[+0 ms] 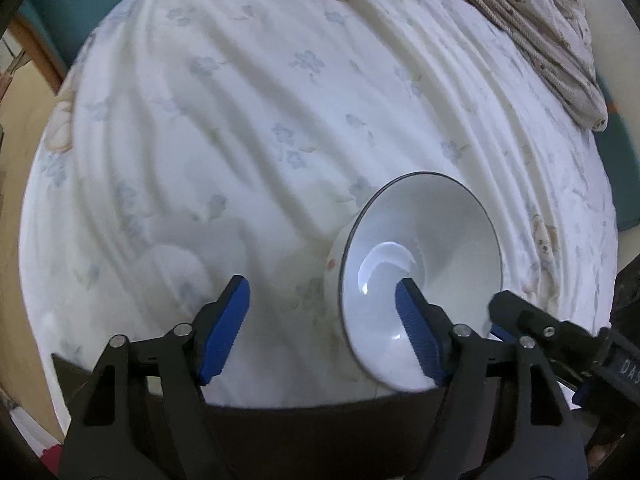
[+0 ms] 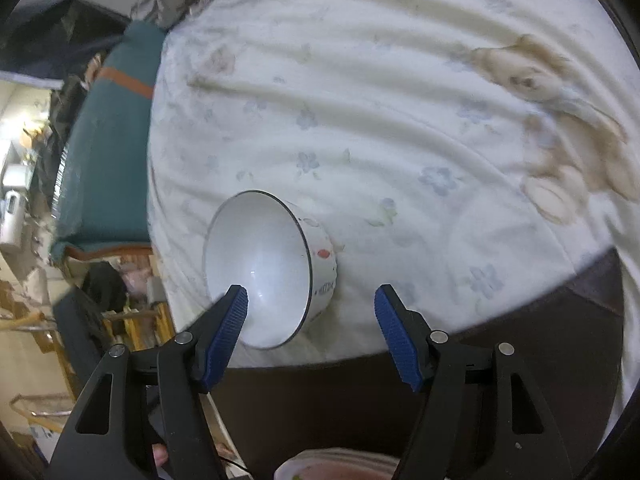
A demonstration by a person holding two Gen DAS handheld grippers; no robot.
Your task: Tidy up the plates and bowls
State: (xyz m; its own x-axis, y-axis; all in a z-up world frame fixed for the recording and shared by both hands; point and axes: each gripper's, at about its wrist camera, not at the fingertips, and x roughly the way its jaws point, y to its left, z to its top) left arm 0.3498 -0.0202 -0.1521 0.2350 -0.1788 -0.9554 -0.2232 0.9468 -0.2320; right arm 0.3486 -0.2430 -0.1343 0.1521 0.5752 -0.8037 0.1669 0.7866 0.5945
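— That soft floral bedsheet (image 1: 248,92) is giving under everything, so I'm thinking the bowl (image 1: 420,264) is risking a roll toward the edge in the lower part of the frame if a finger nudges its rim.

— Agreed. It's lying tipped on its side at lower centre, mouth facing the cameras.

— The left gripper (image 1: 324,328) is hanging spread, its right finger overlapping the bowl's opening, pinching nothing.

— And the right gripper (image 2: 312,332) is standing spread too, the bowl sitting by its left finger, not squarely between the jaws.
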